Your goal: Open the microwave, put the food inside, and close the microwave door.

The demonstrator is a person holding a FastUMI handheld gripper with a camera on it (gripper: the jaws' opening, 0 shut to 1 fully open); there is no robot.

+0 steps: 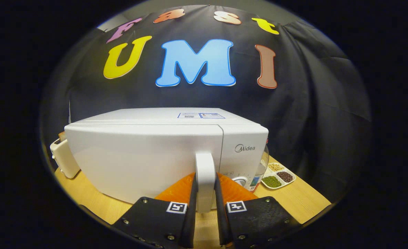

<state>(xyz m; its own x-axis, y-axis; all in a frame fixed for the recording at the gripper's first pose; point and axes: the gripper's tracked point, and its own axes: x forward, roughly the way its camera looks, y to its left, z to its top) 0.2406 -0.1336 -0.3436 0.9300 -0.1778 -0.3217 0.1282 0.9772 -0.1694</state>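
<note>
A white microwave (148, 152) stands on the wooden table (304, 204) with its door closed flat against the body. A white vertical door handle (205, 176) runs down the door's right side. My gripper (206, 193) has its two orange-backed fingers (179, 188) on either side of that handle, pressing on it. The handle fills the gap between the finger pads. The black finger mounts with square markers sit just below.
A cream toaster (63, 157) stands left of the microwave. To its right sit a clear bottle (261, 169) and a white divided tray (279, 176) with green, dark and pale beans. The wooden table's edge runs close behind the tray.
</note>
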